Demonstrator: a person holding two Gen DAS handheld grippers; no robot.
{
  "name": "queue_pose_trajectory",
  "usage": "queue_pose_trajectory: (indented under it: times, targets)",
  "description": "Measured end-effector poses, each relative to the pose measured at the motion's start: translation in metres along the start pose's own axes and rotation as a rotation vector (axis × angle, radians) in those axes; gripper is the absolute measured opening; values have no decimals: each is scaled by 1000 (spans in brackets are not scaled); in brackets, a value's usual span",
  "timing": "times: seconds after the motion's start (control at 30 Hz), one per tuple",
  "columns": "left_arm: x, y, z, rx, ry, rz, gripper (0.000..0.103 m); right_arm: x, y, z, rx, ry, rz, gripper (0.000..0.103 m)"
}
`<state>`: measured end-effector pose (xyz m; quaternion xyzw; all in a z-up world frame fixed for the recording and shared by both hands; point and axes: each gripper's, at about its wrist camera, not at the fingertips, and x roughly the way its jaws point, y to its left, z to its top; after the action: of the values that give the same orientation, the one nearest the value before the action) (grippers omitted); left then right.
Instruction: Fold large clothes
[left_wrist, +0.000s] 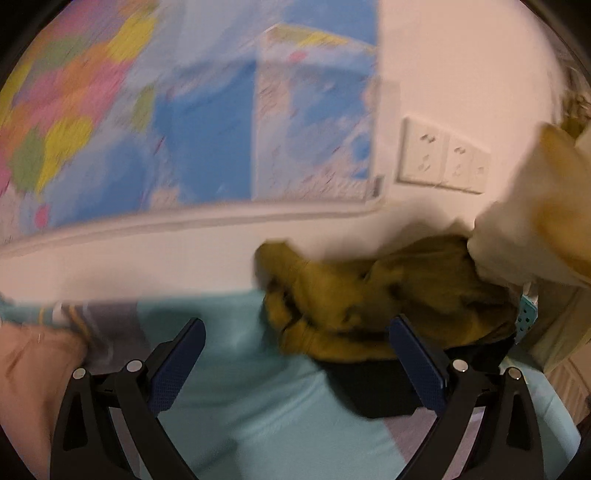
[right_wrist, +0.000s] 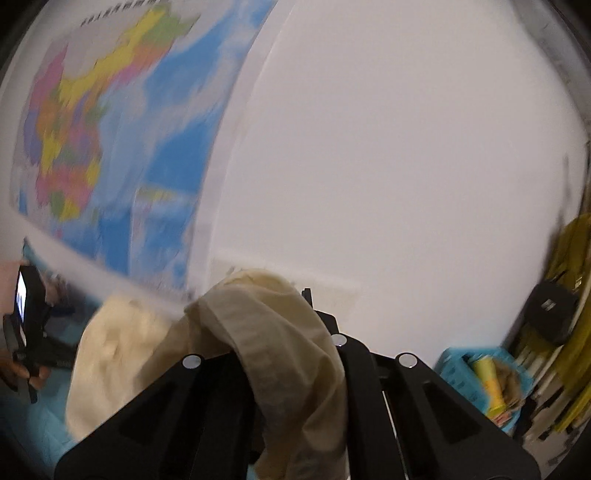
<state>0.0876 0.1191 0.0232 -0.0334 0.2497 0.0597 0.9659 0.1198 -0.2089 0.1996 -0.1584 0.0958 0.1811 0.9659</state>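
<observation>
Lifting stage, I'd say: R gripper (right_wrist: 275, 354) has a cream garment (right_wrist: 266, 332) pinched and raised off the bed (left_wrist: 229, 369), w/ the wall map (right_wrist: 110, 129) behind it. Folding proper not yet started; the cloth hangs bunched, not spread.

R gripper: jaws fully closed, cream fabric draped over and between the fingers, trailing down to the left in the right wrist view. In the left wrist view the same cream cloth shows at the upper right edge, above an olive garment (left_wrist: 369, 295) heaped on the teal sheet (looks like a pile waiting its turn).

L gripper (left_wrist: 295, 354): jaws wide apart, nothing between the pads, hovering over the bed just short of the olive heap. Not touching cloth as far as I can tell; frames are blurry.

Next move, prob: L needs to catch a second corner or edge of the cream piece so both can stretch it flat on the bed. Calls for finding a free edge in the hanging bunch, which is hard to make out here. Blue basket (right_wrist: 469, 373) sits off to the right, well apart.
</observation>
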Motion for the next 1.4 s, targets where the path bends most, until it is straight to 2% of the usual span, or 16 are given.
queue_pose_trajectory:
  times: [0.2, 0.37, 0.53, 0.7, 0.73, 0.9, 0.97, 1.03, 1.13, 1.17, 1.23, 1.27, 1.3, 1.33, 1.37, 1.4]
  targets:
    - [1, -55, 30, 152, -104, -135, 96, -52, -50, 52, 43, -146, -62, 2]
    - [-15, -112, 47, 258, -199, -354, 96, -107, -83, 88, 90, -273, -99, 2]
    - [-22, -149, 65, 242, -259, -533, 96, -159, -98, 105, 107, -360, -74, 2]
    - [-23, -170, 80, 191, -259, -624, 96, -198, -91, 115, 84, -410, -28, 2]
    - [-26, -176, 80, 190, -254, -669, 96, -203, -89, 115, 76, -416, -23, 2]
    - [-44, -194, 69, 258, -285, -782, 96, -232, -78, 117, 65, -423, 38, 2]
    - [-52, -191, 60, 266, -279, -893, 96, -244, -75, 119, 76, -424, 63, 2]
    - [-65, -186, 52, 264, -296, -953, 96, -257, -70, 121, 70, -428, 78, 2]
    - [-91, -180, 38, 294, -327, -1134, 96, -272, -65, 122, 83, -420, 98, 2]
    - [-96, -181, 36, 301, -346, -1157, 96, -276, -64, 121, 85, -419, 104, 2]
    - [-104, -187, 36, 305, -400, -1170, 85, -286, -61, 118, 94, -422, 107, 2]
    - [-110, -190, 36, 309, -415, -1182, 60, -294, -60, 117, 108, -423, 115, 2]
    - [-114, -193, 37, 306, -425, -1174, 27, -299, -59, 116, 113, -423, 113, 2]
    - [-119, -194, 40, 301, -418, -1188, 12, -305, -58, 115, 115, -421, 97, 2]
    - [-123, -194, 42, 301, -411, -1167, 3, -312, -58, 114, 120, -413, 88, 2]
    - [-127, -192, 44, 308, -416, -1125, 3, -319, -59, 113, 125, -407, 71, 2]
